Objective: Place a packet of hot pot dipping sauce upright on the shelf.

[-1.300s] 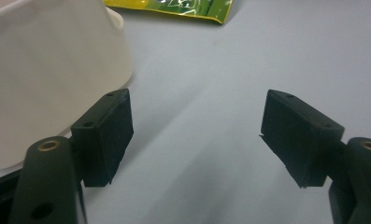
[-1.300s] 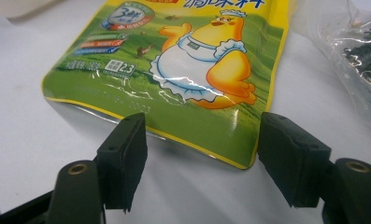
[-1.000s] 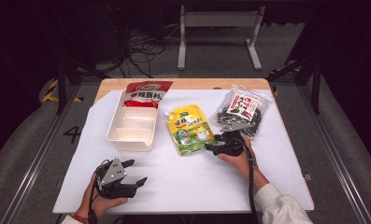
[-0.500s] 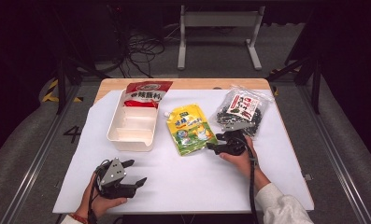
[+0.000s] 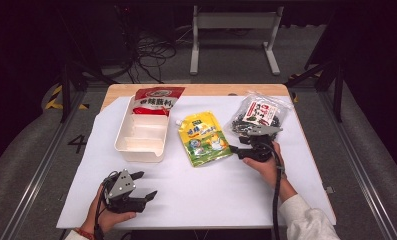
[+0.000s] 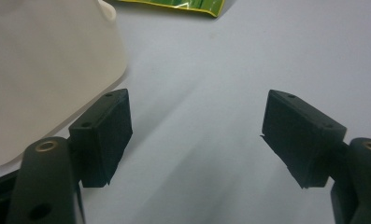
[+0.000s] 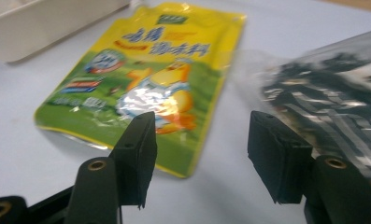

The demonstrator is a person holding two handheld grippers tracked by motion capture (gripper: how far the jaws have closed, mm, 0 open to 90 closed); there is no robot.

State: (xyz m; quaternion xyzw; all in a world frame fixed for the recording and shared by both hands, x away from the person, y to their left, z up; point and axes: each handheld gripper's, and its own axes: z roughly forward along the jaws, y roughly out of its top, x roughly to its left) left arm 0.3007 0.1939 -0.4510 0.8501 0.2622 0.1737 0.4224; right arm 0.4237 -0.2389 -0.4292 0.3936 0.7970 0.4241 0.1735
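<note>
Right now right gripper [image 5: 234, 148] at the yellow-green seasoning pouch [image 5: 204, 138], at its 3 o'clock edge in the high view — jaws apart, nothing pinched, and just been narrowing. Pouch flat on the white sheet [image 5: 226, 195], centre of the table, spout corner toward 11 o'clock, just beside the white plastic tray [image 5: 141, 134] at its 9 o'clock. From the right gripper view, pads [image 7: 139, 151] straddling the pouch's [image 7: 141, 84] lower corner, hovering above it rather than on it.

Risks from here:
- Closing too high — pads meeting on air, or nipping just the sealed edge and slipping off glossy film.
- Closing too low — catching the sheet along with the pouch and dragging it.
- Clear bag of dark dried food [image 5: 258, 116] at 1 o'clock of the gripper, close by; the far pad or cable likely to snag its loose plastic and pull it along.
- Limp pouch lifted by one corner — sag, swing, possible clip on the tray rim.

Left gripper [image 5: 145, 186] parked at 7 o'clock on the sheet, jaws wide, empty, tray corner [image 6: 47, 70] beside it — too far off to steady anything.
</note>
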